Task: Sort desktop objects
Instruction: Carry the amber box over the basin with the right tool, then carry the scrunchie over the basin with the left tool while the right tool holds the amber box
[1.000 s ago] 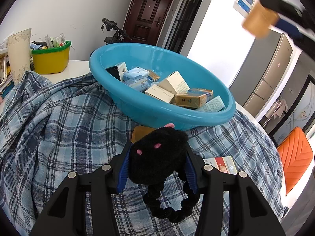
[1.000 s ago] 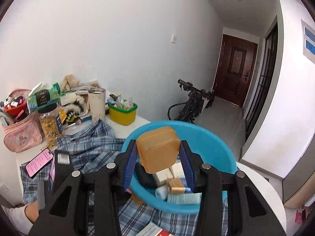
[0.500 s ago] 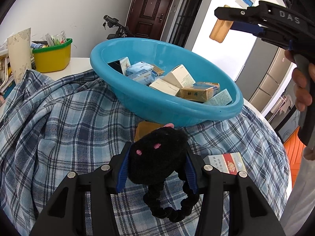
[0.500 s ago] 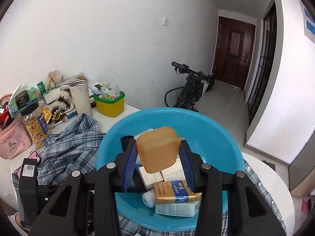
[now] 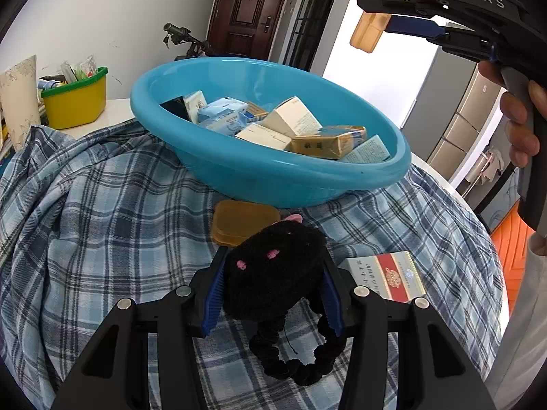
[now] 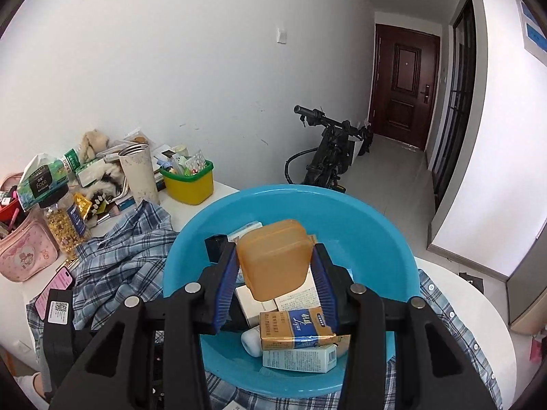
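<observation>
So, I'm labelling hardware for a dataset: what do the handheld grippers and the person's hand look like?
Both are matte black plastic with silver screw heads and blue ribbed pads. The right gripper bears white "DAS" lettering and a grey pistol handle. The right hand is bare, with a white sleeve below.

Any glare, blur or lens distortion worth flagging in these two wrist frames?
Left wrist: bright doorway behind the right gripper blows out, door frames bow. Right wrist: sharp, evenly lit, black vignette at corners, blue basin rim stretched, orange box crisp.
</observation>
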Demonstrator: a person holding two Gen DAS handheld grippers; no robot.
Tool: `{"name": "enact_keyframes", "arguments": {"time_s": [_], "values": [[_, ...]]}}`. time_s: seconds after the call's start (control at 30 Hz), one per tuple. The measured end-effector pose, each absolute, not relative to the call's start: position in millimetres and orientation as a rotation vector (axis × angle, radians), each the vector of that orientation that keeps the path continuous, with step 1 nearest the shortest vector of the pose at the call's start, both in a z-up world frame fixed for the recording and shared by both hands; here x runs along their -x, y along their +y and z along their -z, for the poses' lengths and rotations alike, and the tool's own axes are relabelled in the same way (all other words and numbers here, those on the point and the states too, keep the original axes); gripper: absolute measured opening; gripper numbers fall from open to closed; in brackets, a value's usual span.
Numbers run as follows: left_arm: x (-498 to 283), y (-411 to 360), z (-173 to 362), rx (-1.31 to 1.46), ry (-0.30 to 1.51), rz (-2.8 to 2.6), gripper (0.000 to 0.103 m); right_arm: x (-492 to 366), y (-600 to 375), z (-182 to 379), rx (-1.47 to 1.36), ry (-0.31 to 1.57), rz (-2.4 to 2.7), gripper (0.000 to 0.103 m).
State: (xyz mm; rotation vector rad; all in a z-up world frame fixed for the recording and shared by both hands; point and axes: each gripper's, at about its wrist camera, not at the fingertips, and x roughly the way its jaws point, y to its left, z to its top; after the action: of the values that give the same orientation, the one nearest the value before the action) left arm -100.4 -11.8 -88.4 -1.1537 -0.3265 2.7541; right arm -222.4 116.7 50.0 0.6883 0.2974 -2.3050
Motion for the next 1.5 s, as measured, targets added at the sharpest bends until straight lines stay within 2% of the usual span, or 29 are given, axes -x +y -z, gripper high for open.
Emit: {"name": "enact_keyframes", "arguments": {"time_s": [0.33,0.7,1.03,1.27,1.43,1.5], "values": [[78.4,-11.2,67.7,1.104,-0.298,-2.802,0.051,225.1,124.9,-54.2,-0.681,0.250,2.303,0.042],[61.9,-13.8,-2.6,0.931,-0.154,-2.902,0.051,222.3,134.0,-60.4,-0.663,0.220,2.297,0.042],[133.3,-5.3,-40.6,0.825,-0.117,-2.928,0.051,226.6,153.8,-67.1,-0.649,0.155,2.317,0.042],[170.3,5.3,-75.9,0.703,-0.023,-2.955,0.051,240.6,158.4,-58.6,-0.691,0.143,2.337,0.042],[196.1,1.3,-73.4,0.708,0.008,-2.976,0.051,249.4,153.5,-48.3,-0.726,0.156,2.338,0.042],[209.0,-9.1,-64.2,0.754,-0.070,-2.956,0.051,251.7,153.2,-45.5,-0.733,0.162,2.339,0.042]]}}
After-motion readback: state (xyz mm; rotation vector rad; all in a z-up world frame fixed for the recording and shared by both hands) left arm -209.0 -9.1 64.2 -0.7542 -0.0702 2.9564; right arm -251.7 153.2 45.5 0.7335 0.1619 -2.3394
